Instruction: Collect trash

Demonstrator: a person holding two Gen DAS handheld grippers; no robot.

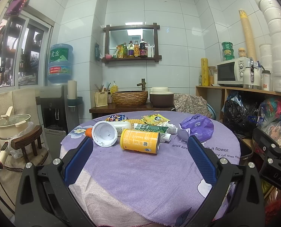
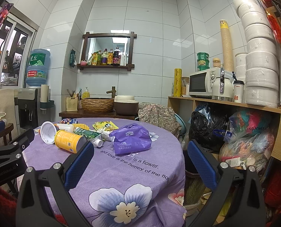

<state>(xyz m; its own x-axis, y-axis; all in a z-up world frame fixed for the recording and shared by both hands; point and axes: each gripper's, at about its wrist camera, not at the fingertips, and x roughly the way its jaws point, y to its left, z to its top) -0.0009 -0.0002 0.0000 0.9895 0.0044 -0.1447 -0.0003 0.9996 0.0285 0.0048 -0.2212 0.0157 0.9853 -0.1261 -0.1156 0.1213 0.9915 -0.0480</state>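
Trash lies in a heap on the far half of a round table under a purple flowered cloth. A yellow can lies on its side, nearest to me. Left of it is a white cup, tipped over. Behind are a green carton, a yellow snack packet and crumpled paper. A purple tissue pack sits to the right. My left gripper is open, short of the can. My right gripper is open near the tissue pack, holding nothing.
A dark bin stands on the floor right of the table. Full plastic bags crowd the space under a wooden shelf with a microwave. A water dispenser, a stool and a pot are on the left.
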